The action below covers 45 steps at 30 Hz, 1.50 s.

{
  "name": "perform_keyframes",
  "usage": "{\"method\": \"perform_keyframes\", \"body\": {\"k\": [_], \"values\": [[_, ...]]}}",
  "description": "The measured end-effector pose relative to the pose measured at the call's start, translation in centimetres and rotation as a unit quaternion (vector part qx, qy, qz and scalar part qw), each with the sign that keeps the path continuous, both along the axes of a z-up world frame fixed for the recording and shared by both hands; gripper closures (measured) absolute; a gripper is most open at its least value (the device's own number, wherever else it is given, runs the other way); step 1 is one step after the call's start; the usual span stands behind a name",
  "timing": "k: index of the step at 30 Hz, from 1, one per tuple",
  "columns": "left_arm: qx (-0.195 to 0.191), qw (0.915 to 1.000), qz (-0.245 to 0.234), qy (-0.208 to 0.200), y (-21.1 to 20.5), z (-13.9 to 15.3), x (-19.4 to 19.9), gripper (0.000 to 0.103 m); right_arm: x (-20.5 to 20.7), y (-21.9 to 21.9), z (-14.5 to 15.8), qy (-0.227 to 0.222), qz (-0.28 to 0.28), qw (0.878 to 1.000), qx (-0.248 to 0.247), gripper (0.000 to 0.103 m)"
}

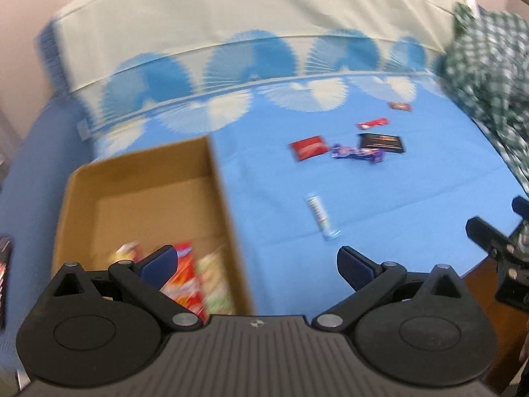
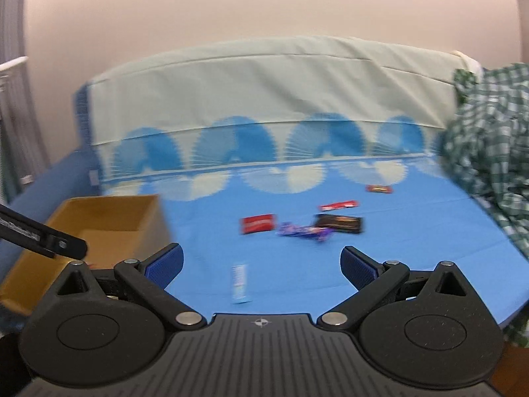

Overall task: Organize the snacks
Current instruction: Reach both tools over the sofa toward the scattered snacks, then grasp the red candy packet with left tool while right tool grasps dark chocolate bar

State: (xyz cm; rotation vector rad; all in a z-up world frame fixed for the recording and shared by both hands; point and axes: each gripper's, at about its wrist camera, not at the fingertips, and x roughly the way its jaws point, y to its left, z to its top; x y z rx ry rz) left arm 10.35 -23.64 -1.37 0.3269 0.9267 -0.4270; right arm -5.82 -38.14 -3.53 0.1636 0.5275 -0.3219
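A bed covered in a bright blue sheet (image 1: 380,198) with pale fan-shaped prints filled both views, with a cream bedspread (image 1: 231,10) folded up against the pink wall behind it. A heap of green-and-white checked cloth (image 1: 489,76) lay along the bed's right side.

An open brown cardboard box (image 1: 142,178) sat on the left part of the sheet, its long axis running away from the left wrist camera. Blurred, brightly coloured snack packets (image 1: 195,281), red, orange and green, lay in its near end; their exact shapes could not be made out.

The left gripper (image 1: 258,264) hung above the box's near right corner with its blue-padded fingers spread wide and nothing between them. The right gripper (image 2: 261,263) was likewise wide apart and empty, hovering over the bare sheet.

The loose snacks lay well apart from the box, toward the middle and far right of the bed. A black rectangular wrapper (image 1: 382,143) lay with its long axis across the view, touching a crinkled purple packet (image 1: 357,153) just beside a flat red packet (image 1: 309,147). Farther back lay a slim red-and-white bar (image 1: 373,123), tilted slightly up to the right, and a small red-orange bar (image 1: 400,106). Nearest the grippers, alone, a narrow white-and-teal stick pack (image 1: 321,215) pointed away from the camera, leaning a little left at its far end.
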Motion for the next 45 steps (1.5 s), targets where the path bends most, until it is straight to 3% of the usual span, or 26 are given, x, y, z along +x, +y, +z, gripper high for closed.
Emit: {"method": "perform_keyframes", "body": {"k": [7,12,15,21,26,32,34,35,36,37,38,40,45], "values": [[0.02,0.9987,-0.043,0.019,-10.6,-5.6,9.1,0.0,7.1,-10.7,-4.5,0.031,-0.038,0.998,-0.039,0.002],[0.039,0.9969,-0.065,0.021,-16.7,-11.9,15.7,0.0,14.1,-17.9,-10.8,0.086,-0.041,0.993,-0.066,0.002],[0.051,0.9952,-0.077,0.032,-19.2,-15.7,19.4,0.0,18.1,-21.0,-14.8,0.121,-0.016,0.99,-0.069,0.002],[0.091,0.9852,-0.134,0.055,-23.5,-21.7,25.5,0.0,24.8,-24.1,-20.7,0.158,0.069,0.982,-0.079,0.002],[0.125,0.9698,-0.191,0.084,-25.8,-25.3,28.2,0.0,29.6,-25.6,-23.0,0.174,0.136,0.974,-0.056,0.001],[0.093,0.9698,-0.195,0.113,-26.3,-26.1,30.3,0.0,32.4,-25.9,-23.6,0.162,0.16,0.974,-0.021,0.0],[0.079,0.9747,-0.186,0.097,-26.0,-25.9,29.9,0.009,32.3,-25.8,-23.7,0.153,0.161,0.975,-0.023,0.002],[0.067,0.9766,-0.185,0.088,-25.7,-25.4,29.4,0.028,31.8,-25.5,-23.7,0.14,0.165,0.976,-0.025,0.01],[0.055,0.9778,-0.185,0.081,-25.5,-24.8,29.0,0.055,31.1,-25.1,-23.6,0.128,0.167,0.977,-0.029,0.027],[0.048,0.9786,-0.181,0.085,-25.3,-24.3,28.8,0.069,30.5,-24.8,-23.4,0.12,0.162,0.979,-0.031,0.038],[0.039,0.9792,-0.172,0.101,-25.1,-24.0,28.8,0.101,29.7,-24.5,-23.1,0.118,0.155,0.98,-0.03,0.058],[0.019,0.9811,-0.145,0.126,-24.7,-23.4,28.8,0.103,29.0,-24.0,-22.8,0.123,0.133,0.983,-0.028,0.062],[-0.017,0.9867,-0.129,0.097,-23.0,-19.9,26.6,0.103,26.1,-23.0,-20.4,0.097,0.068,0.993,-0.024,0.062]]}}
